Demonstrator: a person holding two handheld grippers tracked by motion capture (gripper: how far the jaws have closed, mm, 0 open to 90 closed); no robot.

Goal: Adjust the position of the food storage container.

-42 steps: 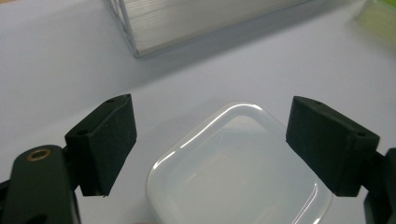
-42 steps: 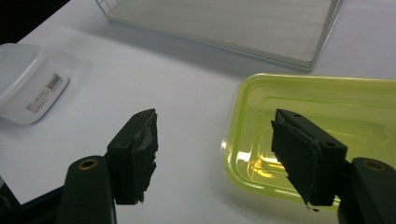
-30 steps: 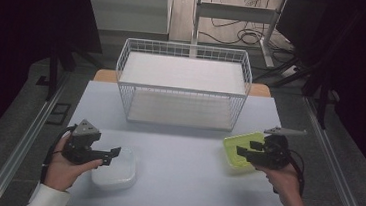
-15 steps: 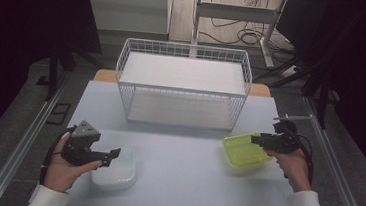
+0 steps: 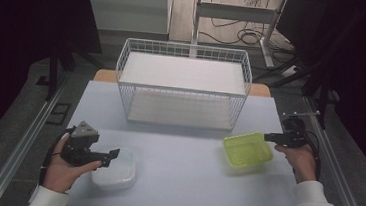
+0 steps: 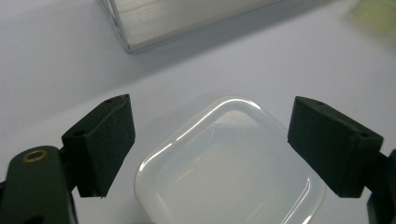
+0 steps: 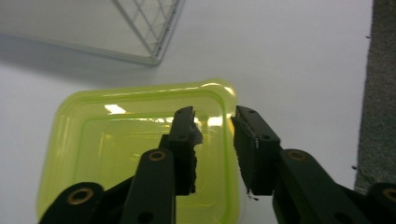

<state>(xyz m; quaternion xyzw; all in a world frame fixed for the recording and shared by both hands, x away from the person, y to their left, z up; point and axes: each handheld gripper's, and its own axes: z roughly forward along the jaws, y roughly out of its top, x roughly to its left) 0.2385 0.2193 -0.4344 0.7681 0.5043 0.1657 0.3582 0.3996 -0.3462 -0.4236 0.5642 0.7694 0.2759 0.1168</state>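
A yellow-green plastic container (image 5: 246, 149) lies on the table at the right, and shows close up in the right gripper view (image 7: 116, 149). My right gripper (image 5: 268, 137) (image 7: 215, 123) reaches in from the right and straddles its right rim, one jaw inside and one outside. Its jaws have just been closing, and a gap still shows beside the thin wall. At the front left lies a milky white container (image 5: 117, 170) (image 6: 229, 163). My left gripper (image 5: 113, 154) (image 6: 210, 140) hovers over it, jaws open wide either side and not touching it.
A white wire basket (image 5: 182, 90) (image 7: 149, 28) stands at the back middle of the pale table (image 5: 189, 184). The table's right edge and the dark floor lie just beyond my right hand. Bare tabletop lies between the two containers.
My right gripper has moved right, from above the yellow-green container to its right rim, and its jaws have narrowed. My left gripper and both containers have stayed put.
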